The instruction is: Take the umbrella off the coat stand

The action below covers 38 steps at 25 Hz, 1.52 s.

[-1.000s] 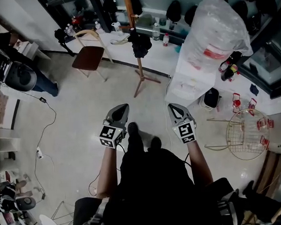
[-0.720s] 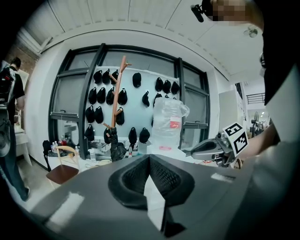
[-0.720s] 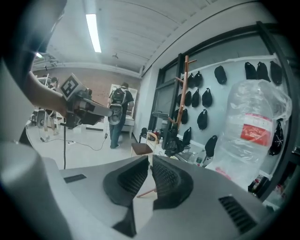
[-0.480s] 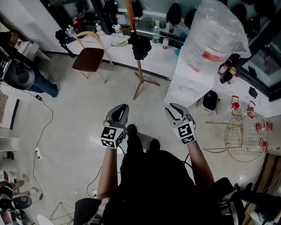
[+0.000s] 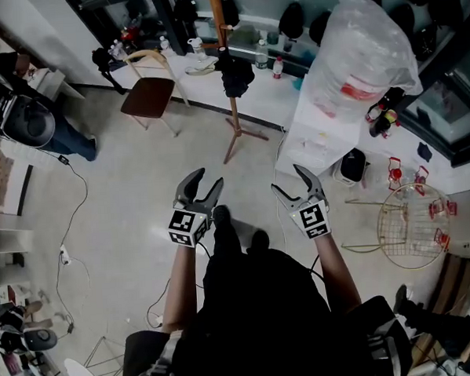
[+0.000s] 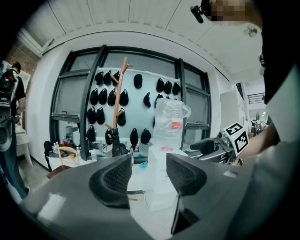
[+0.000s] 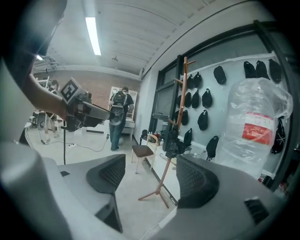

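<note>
Left gripper [image 5: 206, 182] and right gripper [image 5: 289, 180], jaws just opened on nothing, wait near; umbrella [image 5: 235, 76] hangs on far stand [image 5: 233, 114], likely light, floppy cloth, best gripped by its stiff top

Bare floor [image 5: 178, 147] is lying open between the two grippers and the coat stand [image 5: 233, 113], leaving a straight way ahead. The left gripper [image 5: 207, 181] and right gripper [image 5: 290, 180], whose jaws have just been opening with nothing between them, are hanging well apart from the stand. The umbrella [image 5: 234, 75] is hanging on the stand with nothing standing in front of it. A chair [image 5: 147, 93] is crowding the stand's left side. A white counter [image 5: 315, 144] bearing a large plastic-wrapped bundle [image 5: 365, 47] is closing off the right. A low white ledge [image 5: 269, 95] is running just behind. A cable [image 5: 85, 200] is trailing over the floor at left.
</note>
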Each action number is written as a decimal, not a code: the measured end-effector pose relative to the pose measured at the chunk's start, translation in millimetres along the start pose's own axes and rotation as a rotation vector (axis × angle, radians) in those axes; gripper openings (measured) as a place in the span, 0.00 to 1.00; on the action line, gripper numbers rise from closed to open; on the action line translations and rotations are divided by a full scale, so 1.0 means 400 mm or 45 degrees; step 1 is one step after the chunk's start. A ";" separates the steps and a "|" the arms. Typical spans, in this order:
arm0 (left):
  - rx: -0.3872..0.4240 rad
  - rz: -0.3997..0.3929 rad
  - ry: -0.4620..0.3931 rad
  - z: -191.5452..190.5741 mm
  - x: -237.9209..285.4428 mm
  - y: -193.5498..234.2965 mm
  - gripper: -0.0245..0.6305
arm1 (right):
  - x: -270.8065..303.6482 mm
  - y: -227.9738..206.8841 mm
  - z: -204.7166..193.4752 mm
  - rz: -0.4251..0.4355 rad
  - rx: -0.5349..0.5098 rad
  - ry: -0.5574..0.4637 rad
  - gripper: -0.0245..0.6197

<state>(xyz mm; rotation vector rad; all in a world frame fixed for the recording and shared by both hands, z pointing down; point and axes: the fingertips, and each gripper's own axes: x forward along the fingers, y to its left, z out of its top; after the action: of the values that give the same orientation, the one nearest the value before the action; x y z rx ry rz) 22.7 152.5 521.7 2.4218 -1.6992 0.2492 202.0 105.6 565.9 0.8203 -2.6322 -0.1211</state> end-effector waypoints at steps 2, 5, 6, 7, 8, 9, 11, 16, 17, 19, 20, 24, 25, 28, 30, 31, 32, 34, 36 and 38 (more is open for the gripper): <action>-0.006 -0.006 -0.001 -0.002 0.003 0.003 0.40 | 0.000 0.000 0.000 -0.002 0.005 0.002 0.57; -0.008 -0.013 -0.001 -0.001 0.010 0.013 0.42 | 0.002 -0.003 -0.001 -0.011 0.012 0.009 0.59; -0.010 -0.017 -0.003 0.000 0.013 0.016 0.42 | 0.004 -0.003 -0.002 -0.013 0.014 0.013 0.59; -0.011 -0.022 -0.004 0.002 0.016 0.019 0.42 | 0.005 -0.003 -0.003 -0.015 0.014 0.018 0.59; -0.012 -0.027 -0.004 0.003 0.019 0.022 0.43 | 0.007 -0.004 -0.004 -0.018 0.013 0.023 0.59; -0.014 -0.032 -0.003 0.003 0.022 0.025 0.43 | 0.010 -0.005 -0.004 -0.021 0.014 0.028 0.59; -0.018 -0.038 0.001 0.002 0.029 0.034 0.44 | 0.015 -0.008 -0.003 -0.028 0.017 0.034 0.59; -0.025 -0.051 0.003 0.008 0.048 0.070 0.44 | 0.041 -0.029 0.009 -0.043 0.046 0.033 0.59; -0.026 -0.051 0.005 0.009 0.052 0.080 0.44 | 0.048 -0.034 0.011 -0.049 0.051 0.034 0.59; -0.029 -0.050 0.008 0.009 0.062 0.102 0.44 | 0.066 -0.044 0.015 -0.059 0.056 0.038 0.59; -0.031 -0.050 0.009 0.009 0.068 0.113 0.44 | 0.076 -0.048 0.018 -0.061 0.057 0.039 0.59; -0.038 -0.051 0.004 0.019 0.089 0.155 0.44 | 0.120 -0.056 0.031 -0.065 0.059 0.042 0.59; -0.040 -0.050 0.004 0.019 0.092 0.165 0.44 | 0.128 -0.057 0.034 -0.067 0.061 0.042 0.59; -0.044 -0.045 -0.001 0.025 0.102 0.197 0.44 | 0.159 -0.057 0.047 -0.070 0.061 0.040 0.59; -0.052 -0.039 -0.006 0.027 0.107 0.226 0.44 | 0.185 -0.058 0.056 -0.073 0.062 0.039 0.58; -0.060 -0.036 -0.008 0.026 0.110 0.240 0.44 | 0.196 -0.059 0.058 -0.078 0.066 0.037 0.58; -0.066 -0.035 -0.008 0.026 0.113 0.252 0.44 | 0.206 -0.062 0.060 -0.084 0.070 0.036 0.58; -0.075 -0.036 -0.005 0.020 0.122 0.273 0.44 | 0.221 -0.068 0.062 -0.095 0.070 0.039 0.58; -0.077 -0.038 -0.007 0.021 0.129 0.296 0.44 | 0.240 -0.072 0.063 -0.100 0.067 0.053 0.58; -0.078 -0.044 -0.019 0.029 0.139 0.323 0.44 | 0.264 -0.079 0.068 -0.110 0.068 0.062 0.58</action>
<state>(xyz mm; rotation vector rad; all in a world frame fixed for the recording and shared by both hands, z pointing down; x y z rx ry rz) -79.9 55.7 529.2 2.4129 -1.6445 0.1720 128.3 19.4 569.5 0.9429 -2.5650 -0.0535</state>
